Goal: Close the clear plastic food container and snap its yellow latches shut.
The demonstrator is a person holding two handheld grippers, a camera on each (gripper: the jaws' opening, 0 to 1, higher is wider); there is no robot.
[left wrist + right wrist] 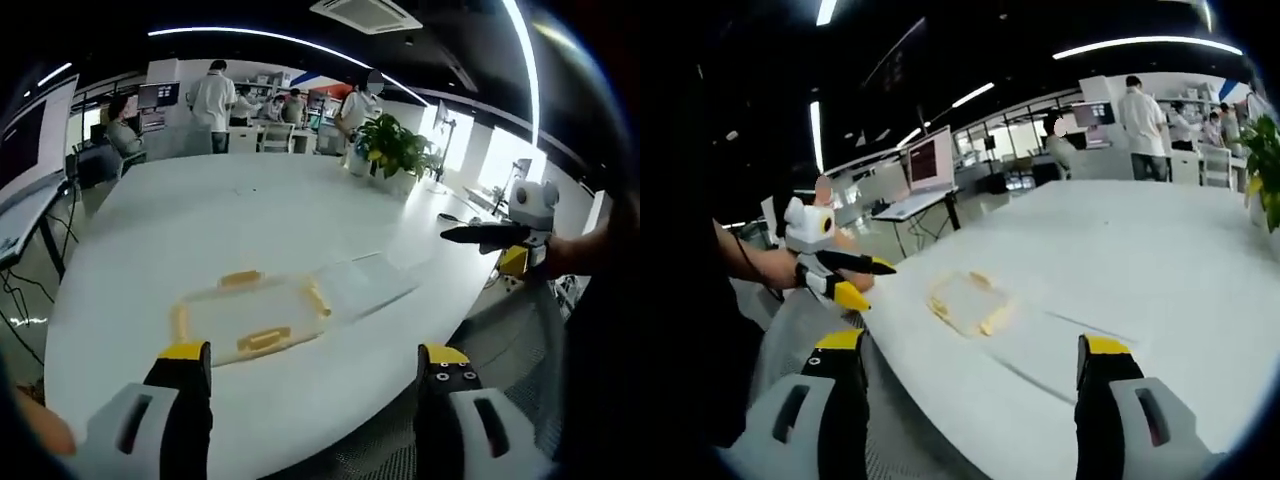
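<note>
A: Where is the container?

B: The clear plastic container (250, 312) lies flat on the white tabletop (250, 220), near the edge closest to the person. Yellow latches (265, 339) sit on its sides; four can be counted in the left gripper view. Its clear lid (365, 283) lies on the tabletop just beside it, on the right in that view, and appears to touch it. In the right gripper view the container (968, 302) is small and blurred, the lid hard to make out.

A: Left gripper?

B: The left gripper (315, 360) has its jaws spread wide with nothing between them. It hangs short of the container, apart from it. It also enters the right gripper view (872, 281) from the left, off the tabletop edge, yellow tips parted, a hand behind it.

A: Right gripper?

B: The right gripper (975, 350) is likewise wide apart and empty, well back from the container. In the left gripper view it (470, 235) comes in from the right, over the far edge of the tabletop.

A: Surroundings?

B: A potted plant (392, 148) stands at the far end of the tabletop. Beyond it, several people in white coats (212, 98) at desks, and monitors (926, 160) to the side.
</note>
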